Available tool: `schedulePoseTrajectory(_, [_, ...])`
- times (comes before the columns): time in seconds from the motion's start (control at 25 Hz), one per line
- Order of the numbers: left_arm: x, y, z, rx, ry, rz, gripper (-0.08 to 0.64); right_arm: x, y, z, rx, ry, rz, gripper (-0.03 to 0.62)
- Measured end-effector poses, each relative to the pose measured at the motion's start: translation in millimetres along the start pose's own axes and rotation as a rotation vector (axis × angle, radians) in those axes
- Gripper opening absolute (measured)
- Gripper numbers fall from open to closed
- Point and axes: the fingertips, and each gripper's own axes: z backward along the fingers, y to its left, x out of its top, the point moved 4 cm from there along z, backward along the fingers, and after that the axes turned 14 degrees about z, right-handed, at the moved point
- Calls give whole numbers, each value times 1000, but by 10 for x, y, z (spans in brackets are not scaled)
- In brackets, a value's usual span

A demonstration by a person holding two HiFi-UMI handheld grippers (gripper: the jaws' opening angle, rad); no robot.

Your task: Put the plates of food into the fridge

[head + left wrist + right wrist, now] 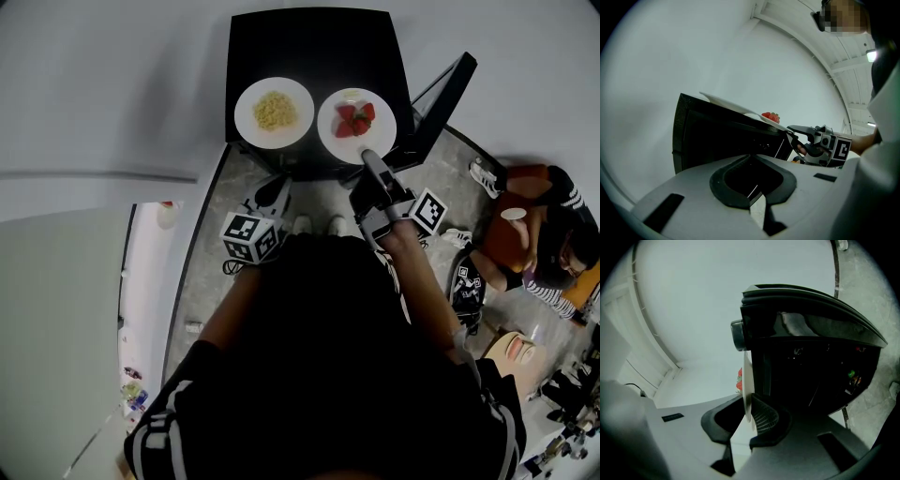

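Two white plates stand side by side on a small black table (319,47). The left plate (248,117) holds yellow food; the right plate (333,142) holds strawberries (354,119). My right gripper (367,156) reaches to the near rim of the strawberry plate. In the right gripper view that rim (747,380) stands edge-on between the pads, and the right gripper (749,414) is shut on it. My left gripper (275,192) hangs shut and empty below the table's front edge. The left gripper (753,187) points at the table's dark side (726,140), with the strawberries (771,116) above.
A person (539,234) sits on the floor at the right, with shoes (484,178) nearby. A black slanted frame (441,94) leans beside the table's right side. A tall white unit (66,309) stands at the left with a narrow gap (150,281) beside it.
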Motion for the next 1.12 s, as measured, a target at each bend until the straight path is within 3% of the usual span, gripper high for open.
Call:
schedulePoseTrajectory(0.52, [76,-51,-135,-43,-1,-3,23,50,22,48,19,2,13,54])
schedulePoseTrajectory(1.12, [22,-147,-23,-47,-6,-10,23,-167,88,417,17,26,1,44])
